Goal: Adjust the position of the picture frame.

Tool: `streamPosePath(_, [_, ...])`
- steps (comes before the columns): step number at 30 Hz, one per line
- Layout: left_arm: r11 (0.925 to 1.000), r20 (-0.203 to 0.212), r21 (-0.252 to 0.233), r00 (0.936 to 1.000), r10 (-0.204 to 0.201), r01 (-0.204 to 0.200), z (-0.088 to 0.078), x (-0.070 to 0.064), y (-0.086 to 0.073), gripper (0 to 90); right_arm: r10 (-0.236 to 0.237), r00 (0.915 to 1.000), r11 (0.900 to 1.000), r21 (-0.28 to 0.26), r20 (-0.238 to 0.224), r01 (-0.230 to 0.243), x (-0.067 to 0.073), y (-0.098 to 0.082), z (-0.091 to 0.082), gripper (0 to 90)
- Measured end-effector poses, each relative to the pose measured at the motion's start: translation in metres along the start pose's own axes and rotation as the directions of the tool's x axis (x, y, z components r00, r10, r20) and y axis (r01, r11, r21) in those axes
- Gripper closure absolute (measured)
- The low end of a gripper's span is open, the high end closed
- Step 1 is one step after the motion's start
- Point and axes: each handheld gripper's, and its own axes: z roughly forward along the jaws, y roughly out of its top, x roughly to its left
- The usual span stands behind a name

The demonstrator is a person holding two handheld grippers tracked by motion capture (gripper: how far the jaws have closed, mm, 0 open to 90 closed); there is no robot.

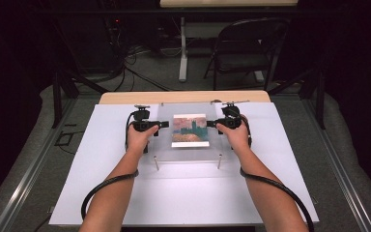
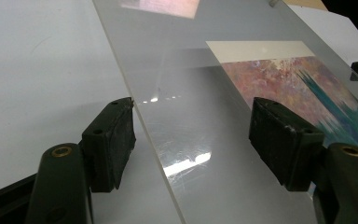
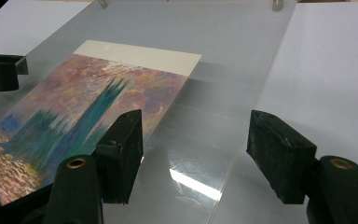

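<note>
— Table [image 1: 101,193] in the high view, what lies on it?

— White board, and on it a clear panel [image 1: 164,145] raised on small metal posts. A painted card [image 1: 190,130] lies in its middle. The left claw [image 1: 163,124] is at the panel's left edge, the right claw [image 1: 209,123] at its right edge.

— And the left claw view?

— The left claw [image 2: 191,135] has its jaws apart, one on each side of the panel edge [image 2: 140,126]. They hold nothing.

— The right claw view?

— The right claw [image 3: 196,149] also has its jaws apart, astride the panel's edge [image 3: 242,149], with the card [image 3: 79,107] just beside one jaw.
</note>
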Motion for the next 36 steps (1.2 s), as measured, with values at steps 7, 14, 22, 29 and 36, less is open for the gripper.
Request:
streamPosePath(7, [0.9998,0.023,0.005,0.9996,-0.019,0.018,0.001,0.003,0.000,30.5,0.020,0.9995,1.000,0.005,-0.024,-0.020,-0.004,0.000,0.002,33.9])
streamPosePath(14, [0.9994,0.044,0.009,0.9985,-0.033,0.033,0.003,0.003,-0.001,29.1,0.045,0.9985,0.999,-0.003,-0.033,-0.045,-0.006,-0.001,0.004,32.2])
streamPosePath(22, [0.9993,0.056,0.012,0.9978,-0.036,0.035,0.003,0.004,-0.002,29.0,0.065,0.9967,0.998,0.008,-0.050,-0.064,-0.008,-0.002,0.004,31.0])
streamPosePath(29, [0.9992,0.057,0.012,0.9977,-0.038,0.037,0.003,0.004,-0.002,29.0,0.068,0.9961,0.998,0.010,-0.056,-0.068,-0.009,-0.002,0.005,30.7])
streamPosePath(36, [0.9991,0.063,0.010,0.9971,-0.043,0.042,0.004,0.004,-0.002,29.1,0.116,0.9892,0.993,0.009,-0.090,-0.116,-0.011,-0.005,0.006,30.9])
